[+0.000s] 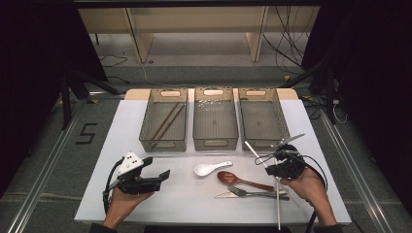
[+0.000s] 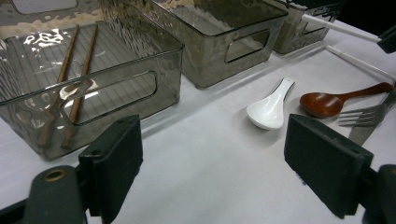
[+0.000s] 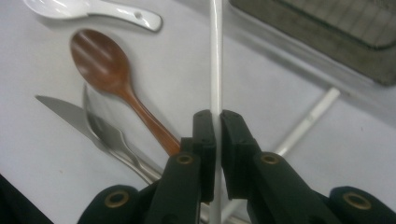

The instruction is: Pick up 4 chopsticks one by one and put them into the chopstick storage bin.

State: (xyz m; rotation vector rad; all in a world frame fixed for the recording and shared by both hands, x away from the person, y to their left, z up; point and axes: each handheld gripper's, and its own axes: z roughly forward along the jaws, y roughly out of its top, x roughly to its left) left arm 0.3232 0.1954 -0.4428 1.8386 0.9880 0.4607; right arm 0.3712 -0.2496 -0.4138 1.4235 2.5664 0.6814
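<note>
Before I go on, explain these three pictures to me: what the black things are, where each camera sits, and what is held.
A person holds a black two-jawed tool in each hand. One camera looks down from above; the others ride on each tool. The right tool is shut on a thin white chopstick; the left tool is open and holds nothing. On the white table lie a second white chopstick, a white ceramic spoon, a brown wooden spoon, a metal fork, a metal knife and three clear grey bins.

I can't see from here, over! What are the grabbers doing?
Right gripper shut on white chopstick. Left gripper open, holding nothing. Second white chopstick on table.
</note>
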